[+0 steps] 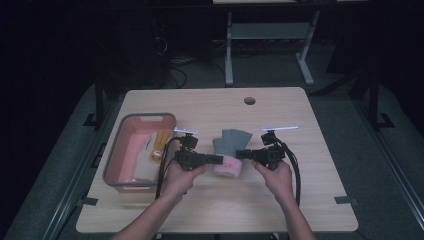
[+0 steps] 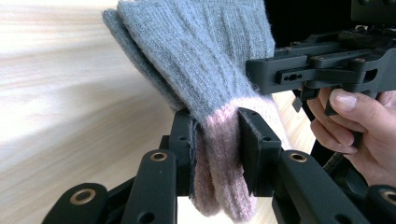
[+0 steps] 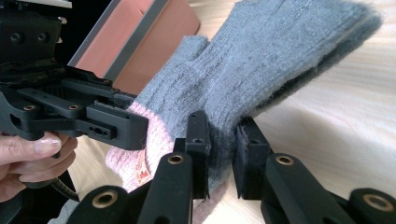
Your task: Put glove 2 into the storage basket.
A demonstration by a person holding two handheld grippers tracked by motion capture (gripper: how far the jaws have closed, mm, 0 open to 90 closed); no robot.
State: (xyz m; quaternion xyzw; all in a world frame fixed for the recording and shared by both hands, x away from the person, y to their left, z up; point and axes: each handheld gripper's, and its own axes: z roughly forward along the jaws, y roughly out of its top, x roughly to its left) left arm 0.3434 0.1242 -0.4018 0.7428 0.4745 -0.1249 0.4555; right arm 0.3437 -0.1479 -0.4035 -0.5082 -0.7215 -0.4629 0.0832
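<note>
A grey knit glove point(image 1: 231, 139) with a pink cuff point(image 1: 228, 168) is held between both grippers over the middle of the table. My left gripper point(image 1: 220, 159) comes in from the left. Its jaws are shut on the pink cuff point(image 2: 219, 154), and the grey part point(image 2: 201, 56) stands up beyond them. My right gripper point(image 1: 239, 154) comes in from the right. In its own view the right gripper point(image 3: 223, 130) pinches the grey knit point(image 3: 261, 60) just past the cuff. The left gripper point(image 3: 116, 123) sits close on its left side.
A pink bin with a grey rim point(image 1: 145, 116) stands at the table's left, with yellow and white cloth items point(image 1: 159, 146) inside. A round cable hole point(image 1: 249, 100) lies near the far edge. A white desk frame point(image 1: 229, 50) stands on the floor behind.
</note>
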